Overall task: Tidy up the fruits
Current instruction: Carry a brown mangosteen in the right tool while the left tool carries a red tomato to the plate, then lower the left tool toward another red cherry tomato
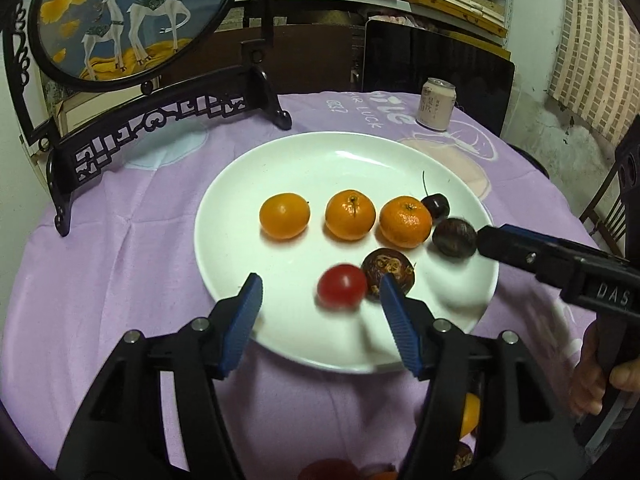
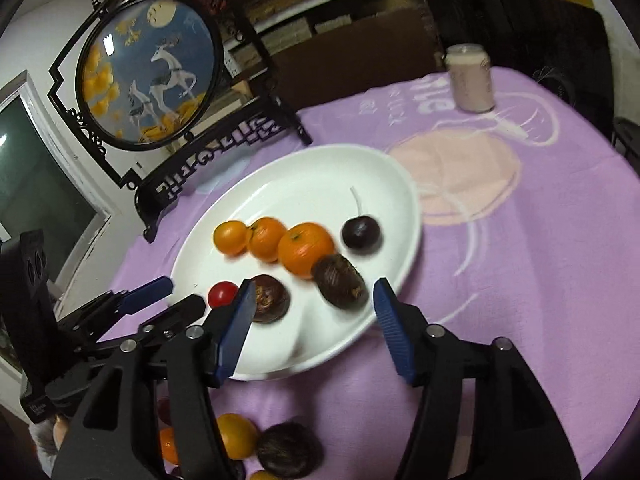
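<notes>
Plate [image 1: 280,160], white, centre of purple cloth [image 1: 120,260]. Contents: three oranges [image 1: 350,214] in a row across the middle; cherry [image 1: 435,205] with stem at the row's right end; dark round fruit [image 1: 455,237] just near of the cherry; tomato [image 1: 342,286] and brown fruit [image 1: 387,273] side by side toward the near rim.

Loose fruit [image 2: 236,436] on cloth near of the plate.

Left gripper [image 1: 320,300]: fingers wide, empty, over the near rim around the tomato.

Right gripper [image 2: 312,308]: fingers wide, empty, at the plate's right edge.

Can [image 1: 437,104], far right. Deer screen [image 1: 132,20], far left.
</notes>
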The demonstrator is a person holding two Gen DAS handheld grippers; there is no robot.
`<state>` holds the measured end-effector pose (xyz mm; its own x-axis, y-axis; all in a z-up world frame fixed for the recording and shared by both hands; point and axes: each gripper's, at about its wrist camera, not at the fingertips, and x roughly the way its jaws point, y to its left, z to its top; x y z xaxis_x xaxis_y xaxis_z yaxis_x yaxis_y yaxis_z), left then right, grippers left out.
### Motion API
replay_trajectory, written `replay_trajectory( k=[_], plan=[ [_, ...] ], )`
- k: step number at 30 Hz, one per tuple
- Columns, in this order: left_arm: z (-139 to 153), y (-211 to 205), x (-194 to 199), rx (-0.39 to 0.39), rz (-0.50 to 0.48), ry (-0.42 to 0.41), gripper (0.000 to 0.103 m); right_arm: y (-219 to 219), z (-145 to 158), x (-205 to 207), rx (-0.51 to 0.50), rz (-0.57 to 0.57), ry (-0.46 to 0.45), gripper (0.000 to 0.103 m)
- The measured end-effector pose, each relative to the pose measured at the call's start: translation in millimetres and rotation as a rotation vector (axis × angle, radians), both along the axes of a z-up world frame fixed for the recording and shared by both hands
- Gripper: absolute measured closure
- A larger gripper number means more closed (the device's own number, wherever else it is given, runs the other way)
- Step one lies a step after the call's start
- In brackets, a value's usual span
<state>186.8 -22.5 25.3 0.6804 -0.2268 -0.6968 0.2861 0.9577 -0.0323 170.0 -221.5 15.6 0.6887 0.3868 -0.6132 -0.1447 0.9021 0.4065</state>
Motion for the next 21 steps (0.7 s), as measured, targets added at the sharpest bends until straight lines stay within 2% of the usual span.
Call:
replay_trajectory(
  k=[2, 5, 9, 12, 14, 17, 21],
  plan=[
    [0.7, 4.4, -5.1, -0.006, 0.003, 0.000, 0.038, -2.5, 1.4, -6.3, 0.000, -0.001, -0.002, 0.042],
    [0.0, 11.0, -17.3, 0.008, 0.021, -0.012, 0.029, -2.6, 2.2, -20.2, -0.008, 0.011, -0.010, 0.042],
    [-4.7, 22.8, -36.2, -0.010, 0.041, 0.005, 0.021, 2.7, 1.0, -47.3, -0.071, 0.011, -0.043, 0.040],
    [-9.0, 29.8, -54.2, 0.015, 0.048, 0.003, 0.015, 5.2, -7.4, -65.2, -0.105, -0.006, -0.038, 0.026],
    [-11.9, 35.0, -67.7, 0.043, 0.061, -0.006, 0.012, 5.9, -11.0, -72.9, -0.139, -0.040, -0.041, 0.025],
    [-16.1, 44.4, -79.0, 0.051, 0.079, 0.004, 0.010, 5.9, -15.0, -76.1, -0.145, -0.030, 0.017, 0.025],
    [-20.4, 55.7, -81.1, -0.004, 0.080, 0.049, 0.010, 3.0, -18.7, -71.5, -0.162, -0.012, 0.068, 0.025]
  ],
)
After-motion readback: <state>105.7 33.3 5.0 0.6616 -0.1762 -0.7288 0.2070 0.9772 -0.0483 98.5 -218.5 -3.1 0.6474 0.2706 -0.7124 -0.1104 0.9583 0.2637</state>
